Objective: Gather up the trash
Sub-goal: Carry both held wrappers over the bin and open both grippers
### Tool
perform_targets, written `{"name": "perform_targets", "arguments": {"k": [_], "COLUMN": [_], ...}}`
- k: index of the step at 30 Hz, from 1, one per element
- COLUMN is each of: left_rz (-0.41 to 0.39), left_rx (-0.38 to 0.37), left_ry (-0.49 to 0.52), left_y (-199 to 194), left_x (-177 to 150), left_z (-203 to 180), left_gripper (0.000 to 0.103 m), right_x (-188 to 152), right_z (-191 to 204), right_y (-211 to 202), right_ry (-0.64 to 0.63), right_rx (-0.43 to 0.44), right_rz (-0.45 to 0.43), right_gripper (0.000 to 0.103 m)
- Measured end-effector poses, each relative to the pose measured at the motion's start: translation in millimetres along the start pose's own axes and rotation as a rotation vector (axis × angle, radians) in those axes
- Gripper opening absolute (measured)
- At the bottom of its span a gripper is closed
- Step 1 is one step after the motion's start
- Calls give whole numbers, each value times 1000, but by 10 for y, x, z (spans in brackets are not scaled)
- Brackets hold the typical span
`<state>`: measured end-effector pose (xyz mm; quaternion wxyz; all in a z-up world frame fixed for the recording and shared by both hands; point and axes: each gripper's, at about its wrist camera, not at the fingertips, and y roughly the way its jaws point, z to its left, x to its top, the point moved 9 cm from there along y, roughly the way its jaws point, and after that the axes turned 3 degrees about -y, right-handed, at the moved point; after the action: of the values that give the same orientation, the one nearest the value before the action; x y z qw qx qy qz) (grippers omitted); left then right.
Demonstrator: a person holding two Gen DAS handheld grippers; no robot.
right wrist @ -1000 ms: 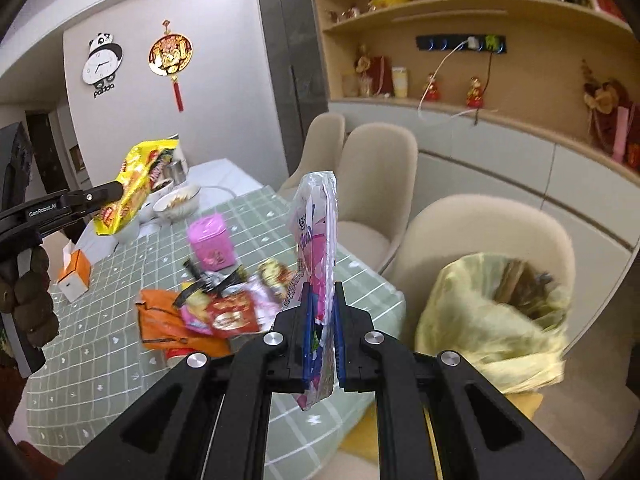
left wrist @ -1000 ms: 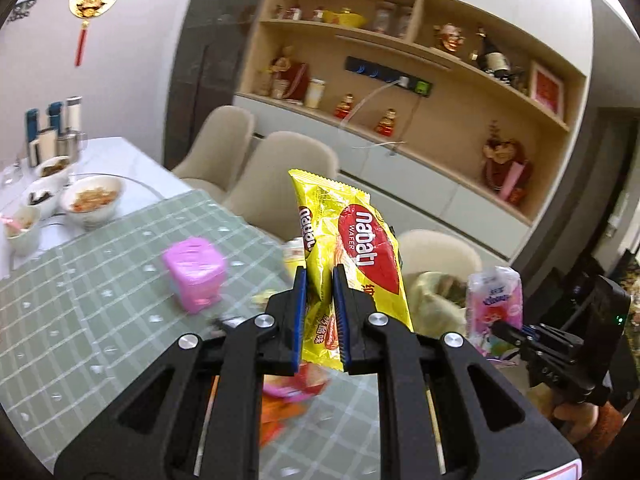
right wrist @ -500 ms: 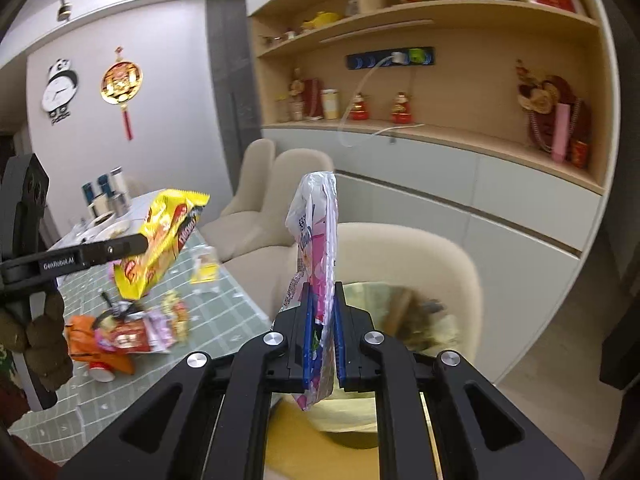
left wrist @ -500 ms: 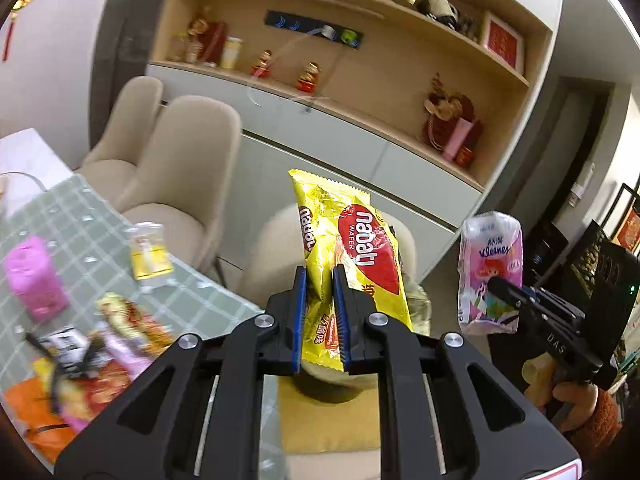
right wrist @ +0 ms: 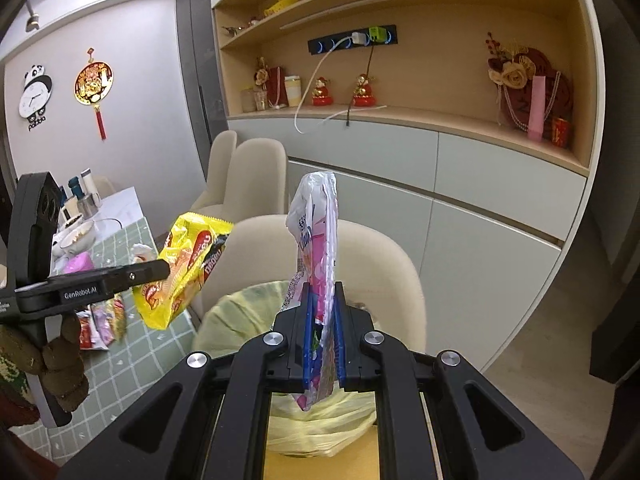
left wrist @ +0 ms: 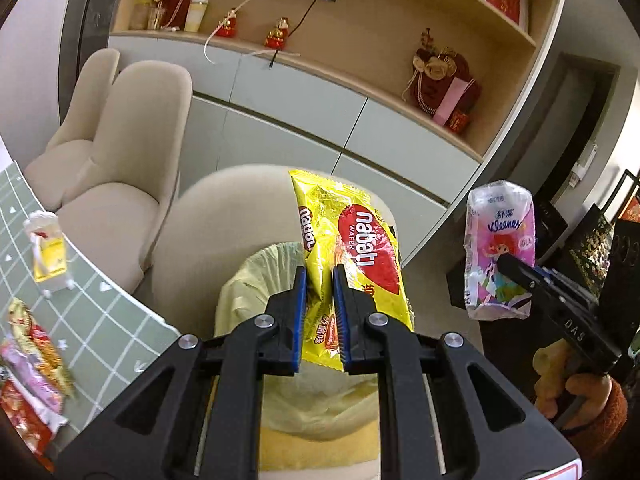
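Both grippers had swung away from the table to above the trash bag [left wrist: 256, 280], the left gripper [left wrist: 320, 276] holding the yellow wrapper [left wrist: 360, 248] and the right gripper [right wrist: 322, 300] the pink pack [right wrist: 320, 240], ready to drop.

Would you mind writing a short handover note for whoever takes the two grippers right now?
Left gripper: shut on the yellow wafer wrapper, held above the bin bag.
Right gripper: shut on the pink tissue pack, also over the bin bag, which stands on the beige chair.
Done: both pieces lifted off the table and carried to the bag.
Left: open both grippers to drop them in, then fetch the wrappers and the small yellow packet lying on the table.
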<state>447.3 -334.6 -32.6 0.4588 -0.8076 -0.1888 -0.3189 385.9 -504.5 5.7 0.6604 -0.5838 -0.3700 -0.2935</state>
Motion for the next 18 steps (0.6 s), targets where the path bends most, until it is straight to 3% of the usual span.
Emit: {"name": "perform_targets", "arguments": {"k": [9,18], "left_rz": [77,132], "left_rx": [53,81], "left_ry": [-4,-8], "left_y": [626,953], "left_x": [-113,-216], "left_z": [-119,-94], "left_gripper": [13,13], "right_x": [-79,-101], "right_z": [-320,-379], "right_y": [313,483], "right_ry": [38,57], "right_rx": [41,76], "right_rz": [45,53], "right_gripper": [10,10]}}
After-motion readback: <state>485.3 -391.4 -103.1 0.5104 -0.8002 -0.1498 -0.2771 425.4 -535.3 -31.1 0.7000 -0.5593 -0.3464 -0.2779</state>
